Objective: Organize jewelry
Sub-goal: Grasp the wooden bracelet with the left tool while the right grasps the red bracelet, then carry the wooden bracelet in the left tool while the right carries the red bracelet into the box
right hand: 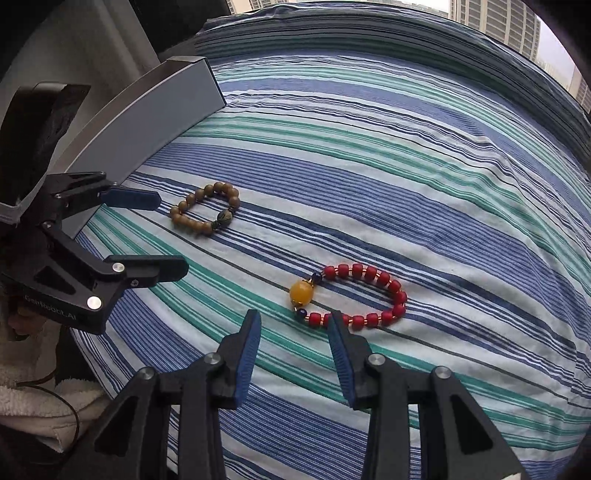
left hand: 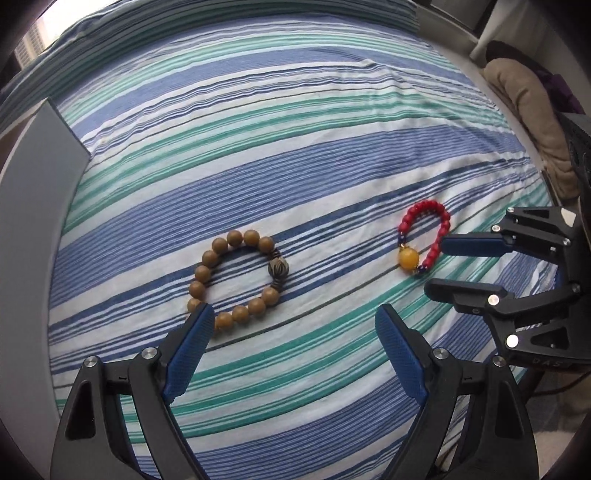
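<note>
Two bracelets lie apart on a striped bedspread (left hand: 295, 129). The brown wooden-bead bracelet (left hand: 204, 274) (right hand: 221, 187) lies flat just beyond my left gripper (left hand: 293, 314). That gripper stands wide open and holds nothing, its left fingertip overlapping the bracelet's near edge. The red bead bracelet (left hand: 424, 206) (right hand: 369, 273) carries one large yellow bead (right hand: 301, 293). My right gripper (right hand: 293, 319) (left hand: 437, 266) hangs over its near side, partly open, with only a small blue bead and cloth seen in the gap. The left gripper (right hand: 171, 234) shows at the left of the right wrist view.
A grey flat box (left hand: 37, 184) (right hand: 147, 122) stands on the bed behind the brown bracelet. A beige fleece garment (left hand: 528, 122) lies past the bed's right edge. A pale fleece sleeve (right hand: 37, 398) shows at lower left. Tall buildings (right hand: 491, 22) are visible outside.
</note>
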Demonstrator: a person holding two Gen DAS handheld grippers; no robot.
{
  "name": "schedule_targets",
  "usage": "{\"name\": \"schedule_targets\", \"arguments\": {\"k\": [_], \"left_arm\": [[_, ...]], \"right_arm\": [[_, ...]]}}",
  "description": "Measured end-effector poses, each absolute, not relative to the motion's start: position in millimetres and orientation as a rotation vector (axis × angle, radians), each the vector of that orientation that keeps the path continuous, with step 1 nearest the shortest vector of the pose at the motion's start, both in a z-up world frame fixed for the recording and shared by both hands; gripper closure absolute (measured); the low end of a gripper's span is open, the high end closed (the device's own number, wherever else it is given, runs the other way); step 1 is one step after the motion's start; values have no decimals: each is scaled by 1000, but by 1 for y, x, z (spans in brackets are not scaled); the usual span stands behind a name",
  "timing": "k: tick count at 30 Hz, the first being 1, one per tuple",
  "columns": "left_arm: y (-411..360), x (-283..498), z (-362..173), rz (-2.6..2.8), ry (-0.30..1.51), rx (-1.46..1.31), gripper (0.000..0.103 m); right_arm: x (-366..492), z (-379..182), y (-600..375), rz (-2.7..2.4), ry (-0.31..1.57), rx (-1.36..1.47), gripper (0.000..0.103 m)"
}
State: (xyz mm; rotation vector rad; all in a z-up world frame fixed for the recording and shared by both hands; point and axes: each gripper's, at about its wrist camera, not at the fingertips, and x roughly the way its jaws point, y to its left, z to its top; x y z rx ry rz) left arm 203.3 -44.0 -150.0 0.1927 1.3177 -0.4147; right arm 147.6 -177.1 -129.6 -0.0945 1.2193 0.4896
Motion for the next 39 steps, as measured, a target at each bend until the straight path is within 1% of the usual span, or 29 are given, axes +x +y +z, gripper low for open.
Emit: {"name": "schedule_targets", "arguments": {"k": [4,8,14,16,18,20,21,22,23,24,25,27,31,39], "left_arm": [[-43,230,-158,-405,1418,116,20],[-40,251,-155,-419,1486,21,20],[-54,257,-168,-405,1545,61,20],[-56,259,-176,-385,1557,62,24],[-57,262,-178,-370,1543,56,25],[-59,263,-178,-343,1532,71,31],[-59,263,-178,-327,1522,89,41],[-61,262,-177,-316,1511,115,65],[-61,260,-176,-315,1504,132,84],[-60,259,-177,-333,1523,114,95],[-58,258,-176,-349,1529,89,95],[-56,254,-170,-331,1492,123,95],[-44,248,-147,-350,1450,60,95],[-2,228,-61,-396,1308,-52,95]], "right_arm": [[168,-144,-173,477,1300,-79,64],[182,-147,-179,451,1368,-12,64],[193,-147,-172,442,1459,-25,64],[195,-149,-166,436,1469,-74,64],[196,-151,-160,430,1470,-109,64],[195,-154,-154,419,1466,-130,64],[194,-155,-152,409,1463,-143,64],[192,-158,-151,398,1465,-159,64],[190,-158,-149,387,1447,-176,67],[188,-158,-148,372,1443,-199,81],[186,-157,-149,359,1432,-216,86],[184,-153,-154,371,1425,-186,86],[179,-129,-172,387,1387,-123,86],[175,-63,-199,441,1304,23,86]]}}
